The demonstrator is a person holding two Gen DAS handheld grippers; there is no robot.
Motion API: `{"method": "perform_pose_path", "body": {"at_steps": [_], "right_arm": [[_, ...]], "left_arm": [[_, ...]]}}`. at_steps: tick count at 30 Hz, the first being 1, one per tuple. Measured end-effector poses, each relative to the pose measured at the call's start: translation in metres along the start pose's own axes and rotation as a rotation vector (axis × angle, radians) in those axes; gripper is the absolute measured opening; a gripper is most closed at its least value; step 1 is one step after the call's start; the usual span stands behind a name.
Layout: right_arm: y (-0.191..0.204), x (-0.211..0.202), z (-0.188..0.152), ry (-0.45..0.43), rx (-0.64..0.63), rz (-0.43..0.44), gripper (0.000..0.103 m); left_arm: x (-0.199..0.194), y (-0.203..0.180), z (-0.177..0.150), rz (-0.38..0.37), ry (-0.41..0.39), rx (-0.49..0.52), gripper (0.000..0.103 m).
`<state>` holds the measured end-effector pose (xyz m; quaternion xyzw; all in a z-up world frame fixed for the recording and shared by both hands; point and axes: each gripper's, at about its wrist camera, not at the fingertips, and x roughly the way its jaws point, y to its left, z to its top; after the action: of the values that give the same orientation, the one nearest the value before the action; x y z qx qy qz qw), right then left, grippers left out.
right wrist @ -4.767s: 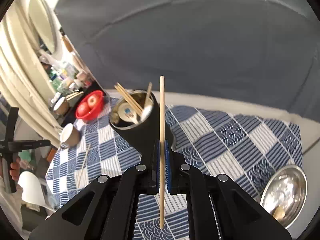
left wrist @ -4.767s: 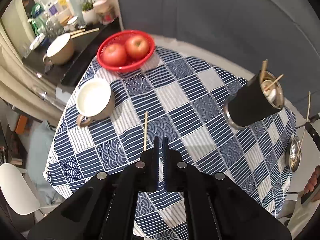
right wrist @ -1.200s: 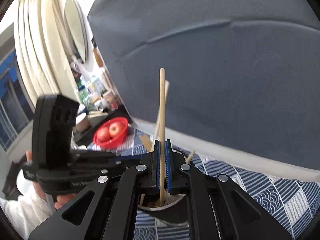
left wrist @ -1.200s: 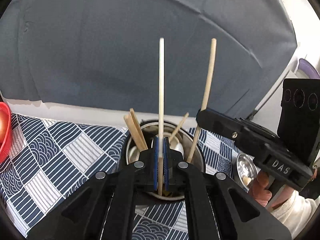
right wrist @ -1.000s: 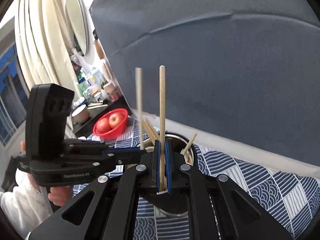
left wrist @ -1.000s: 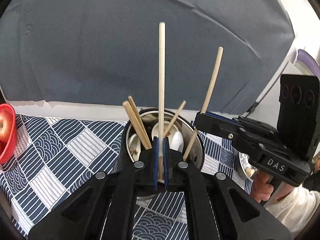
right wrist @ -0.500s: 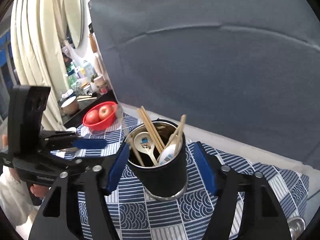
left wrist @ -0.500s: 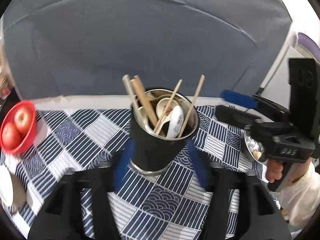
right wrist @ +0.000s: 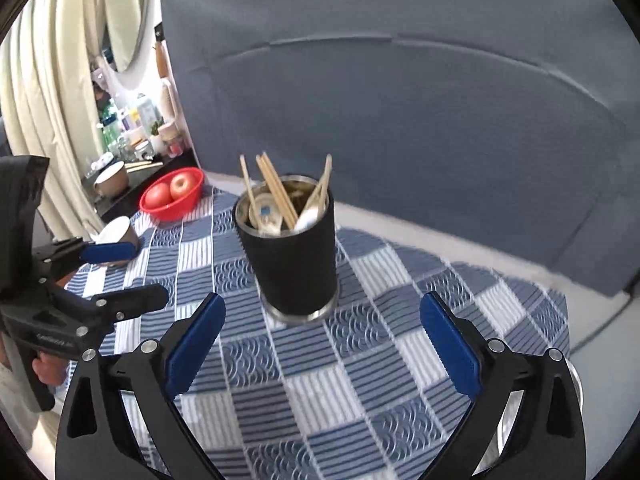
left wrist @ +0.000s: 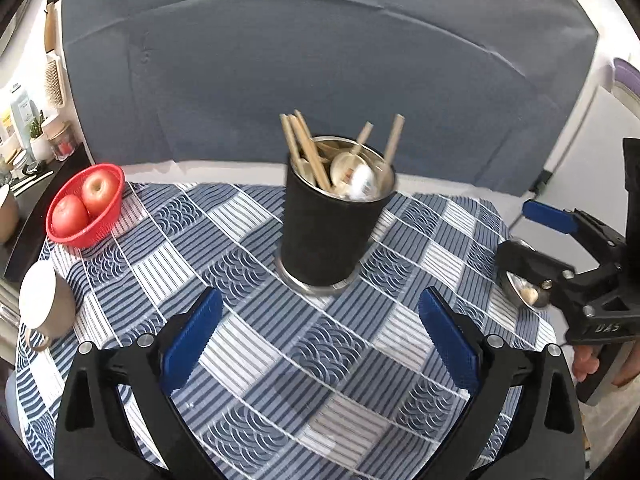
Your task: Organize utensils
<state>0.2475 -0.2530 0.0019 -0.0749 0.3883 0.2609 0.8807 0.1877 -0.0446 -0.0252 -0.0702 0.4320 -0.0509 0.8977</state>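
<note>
A black steel-lined cup (left wrist: 324, 232) (right wrist: 292, 264) stands upright on the blue checked tablecloth (left wrist: 256, 360). Several wooden chopsticks (left wrist: 308, 152) (right wrist: 276, 188) and white spoons (left wrist: 352, 172) (right wrist: 264, 212) stick out of it. My left gripper (left wrist: 320, 294) is a short way back from the cup, its jaws opening wide with nothing between them. My right gripper (right wrist: 323, 298) is likewise back from the cup, jaws opening and empty. Each gripper also shows in the other's view: the right gripper (left wrist: 520, 228) at the right edge, the left gripper (right wrist: 148, 272) at the left, held in a hand.
A red basket (left wrist: 86, 208) (right wrist: 174, 196) with two apples sits at the table's far left. A brown mug (left wrist: 44, 308) (right wrist: 118, 232) stands nearer on the left. A small steel bowl (left wrist: 524, 292) lies by the right edge. A grey sofa back rises behind the table.
Both grippers were shut on upright chopsticks over the cup. Those chopsticks now rest in the cup, both pairs of jaws have spread wide, and both grippers have pulled back.
</note>
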Motion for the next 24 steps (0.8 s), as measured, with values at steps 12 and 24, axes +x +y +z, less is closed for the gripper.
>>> {"method": "perform_pose_path", "body": {"at_steps": [12,24], "right_arm": [[0.005,-0.045,-0.047,0.007,0.037,-0.037,0.094],[0.022,-0.092,-0.082,0.069,0.062,0.027,0.095]], "left_arm": [[-0.041,-0.045,-0.057,0.072,0.052,0.003,0.097],[-0.077,-0.048,-0.081,0.154,0.076,-0.080,0.097]]}}
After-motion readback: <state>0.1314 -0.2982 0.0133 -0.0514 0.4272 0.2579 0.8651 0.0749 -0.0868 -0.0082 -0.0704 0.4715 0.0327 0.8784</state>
